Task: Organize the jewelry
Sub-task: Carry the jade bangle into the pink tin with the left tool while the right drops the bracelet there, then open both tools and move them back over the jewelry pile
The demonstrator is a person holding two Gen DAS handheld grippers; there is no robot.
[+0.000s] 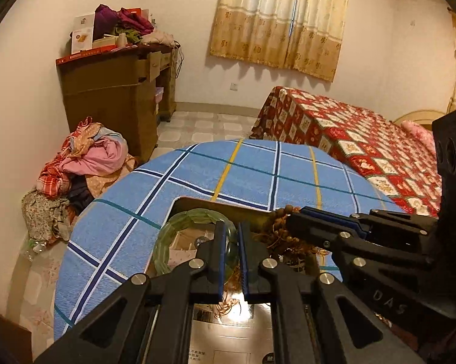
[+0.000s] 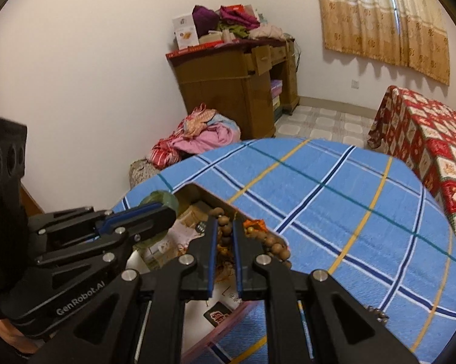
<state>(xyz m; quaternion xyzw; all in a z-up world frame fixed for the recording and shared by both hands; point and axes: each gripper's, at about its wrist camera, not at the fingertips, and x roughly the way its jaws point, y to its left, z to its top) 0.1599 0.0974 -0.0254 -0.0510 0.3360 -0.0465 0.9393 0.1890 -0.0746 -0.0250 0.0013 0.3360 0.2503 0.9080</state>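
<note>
My left gripper (image 1: 231,236) is shut on a pale green translucent bangle (image 1: 173,227), held over an open cardboard box (image 1: 197,203) on the blue checked cloth. In the right wrist view the same left gripper (image 2: 164,212) comes in from the left with the green bangle (image 2: 164,197) at its tip. My right gripper (image 2: 225,227) is shut on a string of brown wooden beads (image 2: 276,247), which drapes over the box's right wall (image 2: 228,204). The left wrist view shows the right gripper (image 1: 291,218) from the side, holding the beads (image 1: 278,223) above the box.
The blue checked tablecloth (image 2: 334,212) covers a round table. The box holds paper packets and orange tassels (image 2: 253,224). A bed with a red patterned cover (image 1: 364,139) stands to the right, a brown desk (image 1: 112,91) by the far wall, and a pile of clothes (image 1: 85,163) on the floor.
</note>
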